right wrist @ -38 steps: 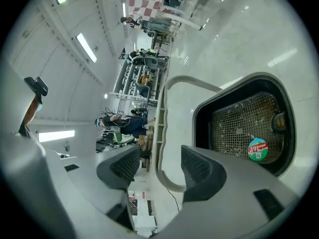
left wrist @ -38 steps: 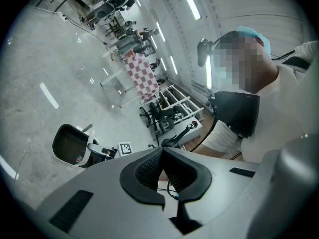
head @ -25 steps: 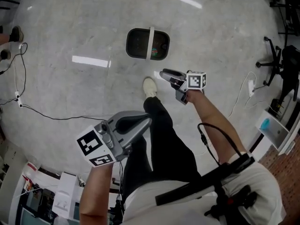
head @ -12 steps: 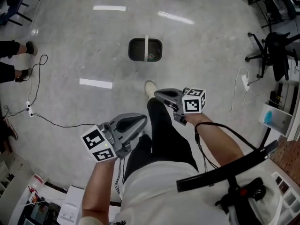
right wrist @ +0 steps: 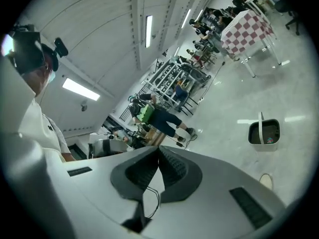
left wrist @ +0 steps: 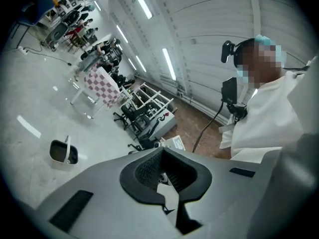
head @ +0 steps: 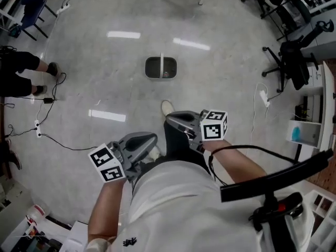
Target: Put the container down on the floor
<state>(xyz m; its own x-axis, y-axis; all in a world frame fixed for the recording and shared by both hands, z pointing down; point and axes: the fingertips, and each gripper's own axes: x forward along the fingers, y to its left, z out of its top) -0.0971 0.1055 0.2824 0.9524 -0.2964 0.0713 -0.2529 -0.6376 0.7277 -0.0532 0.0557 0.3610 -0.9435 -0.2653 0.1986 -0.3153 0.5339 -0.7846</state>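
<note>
Left tongs point(head: 151, 139): jaws look together, nothing between; held level at waist, likely idle since no load left to carry. Container point(head: 160, 68): dark bin with white handle, upright on floor point(head: 105, 56), ahead of shoe point(head: 167, 107), well apart from both tongs. Placement reads as done. Right tongs point(head: 172, 118): jaws together, empty.

Bright, even light falls from long ceiling strips point(left wrist: 142, 1) and glares back as white bars off the polished floor point(head: 226, 88). Shadows are weak, and the container point(head: 155, 68) throws barely any. Both gripper views bulge like a fisheye with black corners. The head view curves towards its edges.
</note>
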